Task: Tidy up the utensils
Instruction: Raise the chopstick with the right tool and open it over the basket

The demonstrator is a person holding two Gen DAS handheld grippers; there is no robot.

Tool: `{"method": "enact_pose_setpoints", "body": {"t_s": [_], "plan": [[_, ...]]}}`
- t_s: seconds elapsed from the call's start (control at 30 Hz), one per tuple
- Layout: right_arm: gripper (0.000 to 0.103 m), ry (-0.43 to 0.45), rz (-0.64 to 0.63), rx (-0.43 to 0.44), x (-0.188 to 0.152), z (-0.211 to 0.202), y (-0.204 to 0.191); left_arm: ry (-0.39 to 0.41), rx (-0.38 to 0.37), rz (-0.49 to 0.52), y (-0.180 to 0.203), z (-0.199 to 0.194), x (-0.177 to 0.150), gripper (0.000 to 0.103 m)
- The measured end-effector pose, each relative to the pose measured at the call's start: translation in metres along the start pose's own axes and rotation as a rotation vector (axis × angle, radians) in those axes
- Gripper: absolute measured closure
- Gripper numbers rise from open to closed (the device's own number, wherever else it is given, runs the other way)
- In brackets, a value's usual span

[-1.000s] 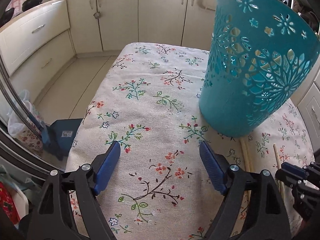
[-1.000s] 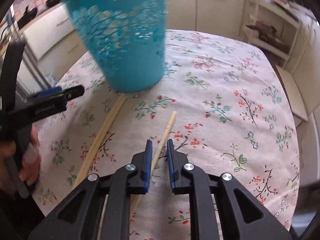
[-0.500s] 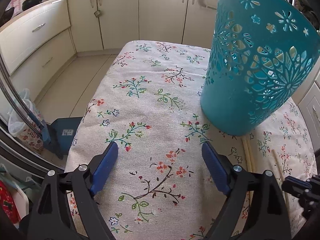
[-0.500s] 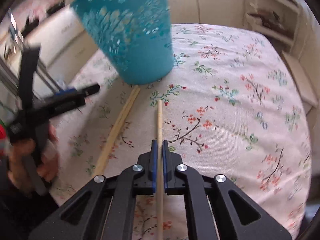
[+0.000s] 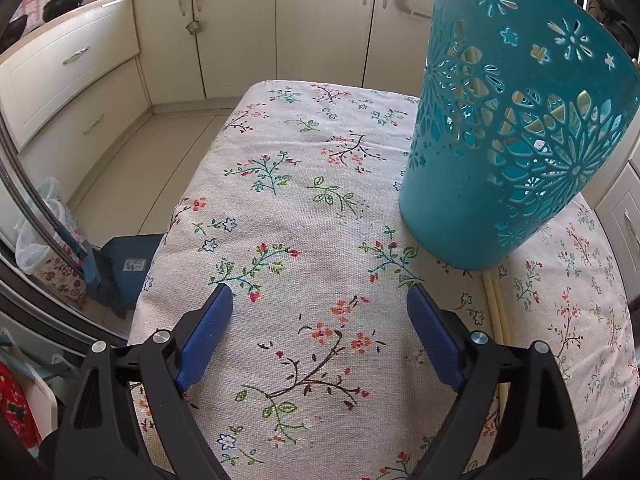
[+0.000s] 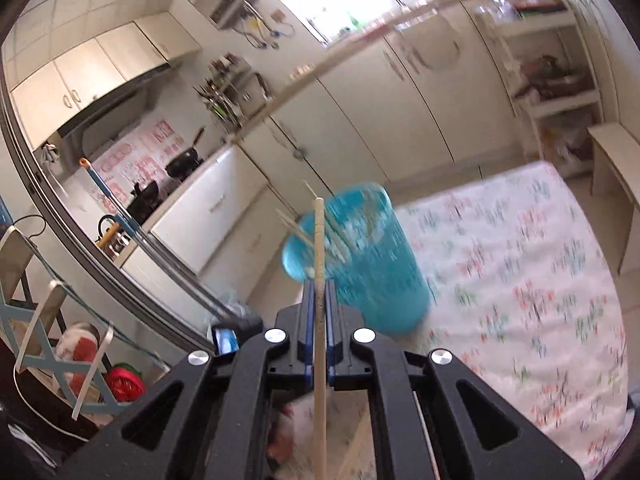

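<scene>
Right gripper [image 6: 319, 294] lifted, clamping chopstick [image 6: 319, 240]; left gripper [image 5: 320, 320] agape; no legible writing.

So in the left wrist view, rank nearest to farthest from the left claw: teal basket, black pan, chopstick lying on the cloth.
1. Chopstick, on the cloth just right of the left claw.
2. Teal basket, ahead, right.
3. Black pan, far-left counter.

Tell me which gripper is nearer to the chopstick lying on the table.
Left. The left gripper hangs open low over the tablecloth, the lying chopstick just to its right. The right gripper is raised, clamping another chopstick near the teal basket.
</scene>
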State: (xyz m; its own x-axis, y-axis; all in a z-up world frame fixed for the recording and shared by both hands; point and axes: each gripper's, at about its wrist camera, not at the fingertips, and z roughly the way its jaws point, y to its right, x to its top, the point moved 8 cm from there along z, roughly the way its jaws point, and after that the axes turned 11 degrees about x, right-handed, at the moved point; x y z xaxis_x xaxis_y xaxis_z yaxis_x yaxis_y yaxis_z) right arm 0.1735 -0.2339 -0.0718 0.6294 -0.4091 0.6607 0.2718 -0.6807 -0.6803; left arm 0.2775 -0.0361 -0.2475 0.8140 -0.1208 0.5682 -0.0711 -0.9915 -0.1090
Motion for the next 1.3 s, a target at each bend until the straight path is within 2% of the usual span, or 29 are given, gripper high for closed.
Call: {"method": "enact_pose_setpoints", "body": {"t_s": [0.13, 0.23, 0.3, 0.37, 0.43, 0.57, 0.63, 0.7, 0.77, 0.9, 0.97, 1.07, 1.13, 1.17, 1.3], "plan": [[0.097, 0.078, -0.046, -0.024, 0.044, 0.019, -0.014, -0.001, -0.004, -0.002, 0.0, 0.0, 0.0, 0.017], [0.097, 0.174, -0.095, -0.066, 0.082, 0.039, -0.02, -0.007, -0.014, -0.008, 0.0, 0.001, -0.001, 0.017], [0.097, 0.223, -0.113, -0.094, 0.097, 0.051, -0.019, -0.013, -0.022, -0.012, -0.001, 0.003, 0.0, 0.016], [0.097, 0.28, -0.169, -0.164, 0.111, 0.064, -0.017, -0.016, -0.029, -0.018, -0.001, 0.004, 0.0, 0.016], [0.097, 0.294, -0.2, -0.213, 0.112, 0.075, -0.008, -0.016, -0.035, -0.023, -0.002, 0.004, 0.0, 0.015], [0.097, 0.252, -0.248, -0.317, 0.097, 0.104, 0.02, -0.016, -0.042, -0.026, -0.002, 0.004, 0.0, 0.015], [0.097, 0.222, -0.247, -0.336, 0.089, 0.109, 0.028, -0.016, -0.044, -0.027, -0.002, 0.004, 0.0, 0.015], [0.092, 0.201, -0.252, -0.346, 0.077, 0.11, 0.034, -0.019, -0.044, -0.028, -0.002, 0.004, 0.0, 0.015], [0.082, 0.197, -0.258, -0.349, 0.069, 0.104, 0.032, -0.019, -0.043, -0.028, -0.002, 0.004, 0.0, 0.015], [0.08, 0.185, -0.281, -0.344, 0.055, 0.089, 0.025, -0.02, -0.044, -0.028, -0.003, 0.004, 0.0, 0.015], [0.07, 0.194, -0.277, -0.343, 0.049, 0.076, 0.02, -0.02, -0.042, -0.03, -0.003, 0.004, 0.0, 0.015], [0.062, 0.216, -0.259, -0.35, 0.033, 0.049, 0.015, -0.02, -0.042, -0.032, -0.003, 0.004, 0.001, 0.015], [0.059, 0.201, -0.241, -0.366, 0.019, 0.038, 0.018, -0.02, -0.041, -0.032, -0.002, 0.005, 0.001, 0.015], [0.057, 0.184, -0.229, -0.374, 0.009, 0.034, 0.021, -0.02, -0.041, -0.031, -0.003, 0.004, 0.0, 0.015], [0.056, 0.026, -0.174, -0.416, -0.05, 0.038, 0.044, -0.02, -0.042, -0.032, -0.003, 0.004, 0.0, 0.015]]}}
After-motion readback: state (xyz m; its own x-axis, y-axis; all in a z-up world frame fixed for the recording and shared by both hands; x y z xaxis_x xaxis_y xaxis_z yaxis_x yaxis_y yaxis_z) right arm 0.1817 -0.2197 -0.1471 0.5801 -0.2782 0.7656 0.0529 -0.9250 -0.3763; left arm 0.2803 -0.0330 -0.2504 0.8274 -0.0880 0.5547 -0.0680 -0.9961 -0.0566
